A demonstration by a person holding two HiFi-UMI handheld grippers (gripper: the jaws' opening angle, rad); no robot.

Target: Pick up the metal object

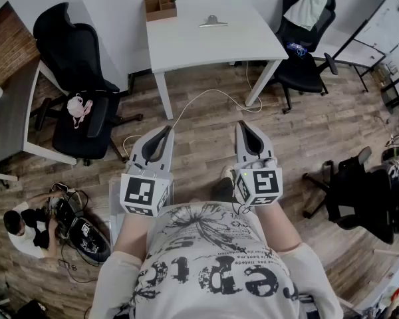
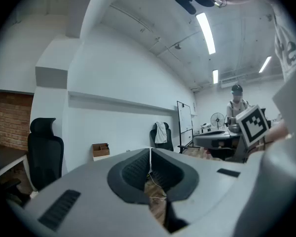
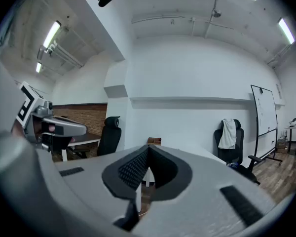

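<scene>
Head view: L gripper [image 1: 167, 131], R gripper [image 1: 243, 125] closed; metal object [image 1: 213, 22] on table [image 1: 186, 48].

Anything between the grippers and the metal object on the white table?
Nothing visible blocks it. The metal object lies in the open on the white table, apart from the wooden box. Both shut and empty, the left gripper and right gripper hang short of the table.

left gripper [image 2: 150, 154]: jaws together, nothing between | wooden box [image 2: 100, 150] ahead-left | black chair [image 2: 44, 149] far left | whiteboard [image 2: 183, 122], probably, behind
</scene>
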